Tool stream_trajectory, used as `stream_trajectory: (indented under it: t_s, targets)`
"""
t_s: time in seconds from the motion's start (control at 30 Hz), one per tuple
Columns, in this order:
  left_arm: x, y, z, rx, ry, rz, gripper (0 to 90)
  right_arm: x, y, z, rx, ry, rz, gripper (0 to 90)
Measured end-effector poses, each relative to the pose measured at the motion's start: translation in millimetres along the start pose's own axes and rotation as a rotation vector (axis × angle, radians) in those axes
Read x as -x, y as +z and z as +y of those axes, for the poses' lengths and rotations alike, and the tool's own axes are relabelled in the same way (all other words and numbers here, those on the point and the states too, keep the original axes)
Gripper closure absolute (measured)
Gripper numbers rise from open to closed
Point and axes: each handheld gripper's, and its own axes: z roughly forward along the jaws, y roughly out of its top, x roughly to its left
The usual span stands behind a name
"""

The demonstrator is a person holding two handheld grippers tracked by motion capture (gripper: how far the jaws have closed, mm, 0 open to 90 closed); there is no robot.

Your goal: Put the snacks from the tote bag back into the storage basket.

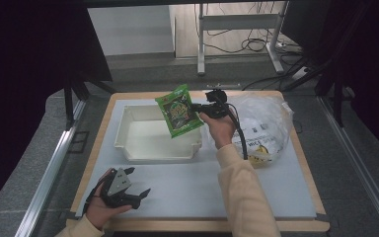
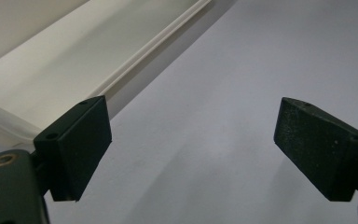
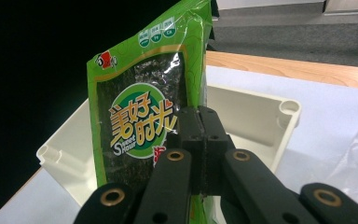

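Observation:
A green snack packet [image 1: 179, 111] with yellow characters hangs over the right side of a white bin [image 1: 128, 129], held in the air. My right gripper [image 1: 197, 107] is shut on the packet's edge; in the right gripper view the jaws are pressed together over the packet [image 3: 140, 121] with the bin [image 3: 286, 112] behind it. My left gripper [image 1: 137, 183] rests in a hand near the table's front left, open, nothing between its pads [image 2: 77, 142]. The left gripper view looks across the grey mat toward the bin's wall [image 2: 51, 79].
A crumpled clear plastic bag [image 1: 266, 126] with something yellow inside lies to the right of the bin. The grey mat [image 1: 187, 182] covers a wooden-edged table. A metal stand and cables [image 1: 242, 39] are on the floor beyond.

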Motion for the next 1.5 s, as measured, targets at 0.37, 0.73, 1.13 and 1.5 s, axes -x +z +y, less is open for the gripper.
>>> stream_trajectory:
  t_s: [0.37, 0.73, 1.13, 1.5]
  targets:
    - [0.2, 0.1, -0.1, 0.002, -0.003, -0.001, 11.0, -6.5, 10.9, -1.5, -0.013, -0.004, 0.008, 90.0]
    - [0.1, -0.6, 0.0, 0.004, -0.005, -0.001, 11.0, -13.2, 22.8, -3.7, -0.024, -0.006, 0.015, 90.0]
    - [-0.5, -1.0, 0.1, 0.006, 0.0, -0.002, 11.0, -18.7, 35.5, -7.0, -0.041, -0.004, 0.02, 90.0]
    - [-0.5, -1.3, 0.0, 0.006, -0.005, -0.002, 11.0, -25.1, 48.7, -12.0, -0.06, -0.005, 0.025, 90.0]
